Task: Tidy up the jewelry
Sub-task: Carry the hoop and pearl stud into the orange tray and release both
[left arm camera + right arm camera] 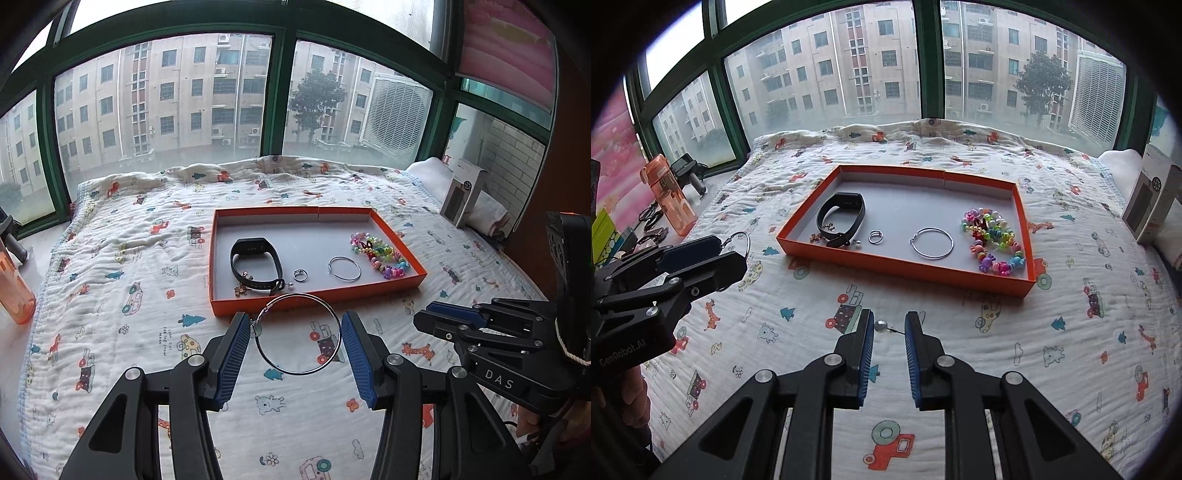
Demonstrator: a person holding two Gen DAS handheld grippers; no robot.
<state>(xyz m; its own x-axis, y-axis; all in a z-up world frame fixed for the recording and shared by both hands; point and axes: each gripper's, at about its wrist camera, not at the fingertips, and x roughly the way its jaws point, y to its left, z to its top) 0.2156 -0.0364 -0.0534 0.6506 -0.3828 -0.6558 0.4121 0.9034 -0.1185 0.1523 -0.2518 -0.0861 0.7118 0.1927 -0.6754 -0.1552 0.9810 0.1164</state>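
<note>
An orange tray [314,295] [897,266] lies on the printed quilt. It holds a black wristband [255,262] [842,214], a small ring [300,275] [875,236], a silver hoop [344,268] [931,242], a colourful bead bracelet [380,256] [993,240] and small charms [242,290]. My left gripper [295,321] [716,251] grips a large silver hoop earring [297,334] [740,240] between its pads just in front of the tray. My right gripper [889,323] [428,314] holds a pearl pin [881,325] between its narrow-set fingers above the quilt.
An orange bottle [670,195] [14,288] stands on the sill at the left with cables and a dark device [689,170]. A white and grey box [461,195] [1152,203] stands at the right on folded cloth. Windows run along the back.
</note>
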